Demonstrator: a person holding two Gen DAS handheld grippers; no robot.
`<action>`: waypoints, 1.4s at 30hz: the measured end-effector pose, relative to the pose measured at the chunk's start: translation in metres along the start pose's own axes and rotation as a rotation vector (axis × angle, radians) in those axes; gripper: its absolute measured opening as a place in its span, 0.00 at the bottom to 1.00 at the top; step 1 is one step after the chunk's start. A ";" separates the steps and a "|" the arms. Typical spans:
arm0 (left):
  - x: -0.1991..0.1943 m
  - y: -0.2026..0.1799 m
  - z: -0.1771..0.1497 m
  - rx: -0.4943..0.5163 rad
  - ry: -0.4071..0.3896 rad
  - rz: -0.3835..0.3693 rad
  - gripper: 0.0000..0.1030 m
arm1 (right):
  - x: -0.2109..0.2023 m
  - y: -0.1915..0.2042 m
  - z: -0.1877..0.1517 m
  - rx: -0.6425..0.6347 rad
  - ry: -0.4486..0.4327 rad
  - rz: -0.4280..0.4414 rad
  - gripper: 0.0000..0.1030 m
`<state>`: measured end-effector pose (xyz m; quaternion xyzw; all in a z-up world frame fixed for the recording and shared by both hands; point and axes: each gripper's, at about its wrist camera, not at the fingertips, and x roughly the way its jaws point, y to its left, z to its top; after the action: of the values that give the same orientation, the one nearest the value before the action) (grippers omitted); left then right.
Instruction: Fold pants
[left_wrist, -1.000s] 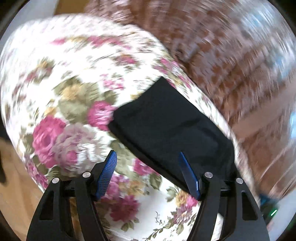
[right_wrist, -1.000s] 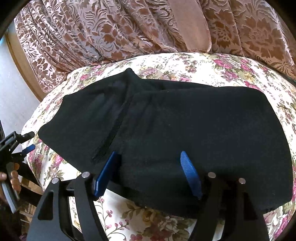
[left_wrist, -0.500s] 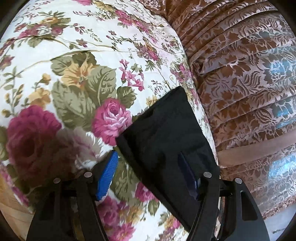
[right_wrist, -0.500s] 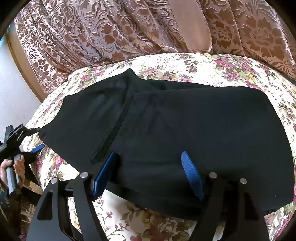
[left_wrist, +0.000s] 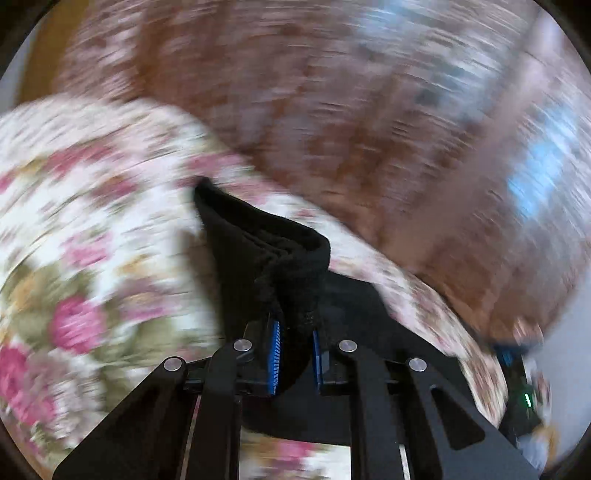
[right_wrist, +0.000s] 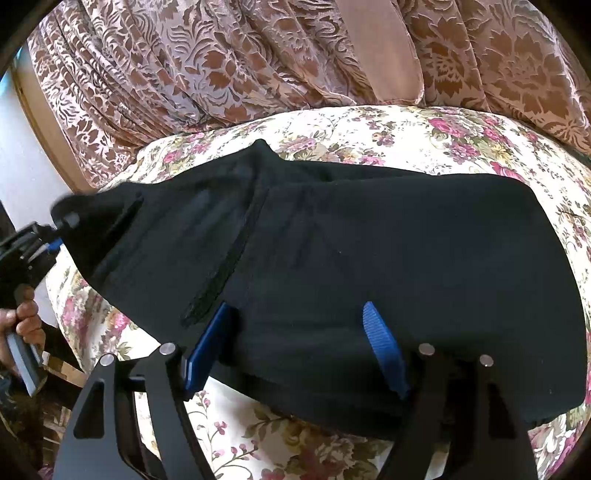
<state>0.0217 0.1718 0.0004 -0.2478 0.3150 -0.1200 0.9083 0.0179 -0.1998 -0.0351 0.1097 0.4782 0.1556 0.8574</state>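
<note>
Curtain (right_wrist: 229, 66) behind pants (right_wrist: 369, 258)

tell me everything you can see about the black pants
The black pants look like soft, fleecy knit, folded into a broad flat slab across the floral bedspread. A dark seam or zip line runs down their left part. The left gripper is closing on one end, which bunches and lifts off the bed. The right gripper stands open over the near edge.
</note>
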 end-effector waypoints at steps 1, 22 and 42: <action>0.003 -0.022 -0.003 0.072 0.015 -0.047 0.12 | -0.005 -0.001 0.003 0.010 -0.010 0.009 0.72; 0.029 -0.143 -0.074 0.543 0.168 -0.192 0.12 | 0.031 0.049 0.104 0.108 0.086 0.445 0.16; 0.033 -0.076 -0.008 0.182 0.159 -0.225 0.43 | -0.089 -0.017 0.105 0.054 -0.097 0.475 0.12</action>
<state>0.0376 0.0926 0.0182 -0.1879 0.3442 -0.2681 0.8800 0.0662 -0.2526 0.0841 0.2493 0.4012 0.3345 0.8155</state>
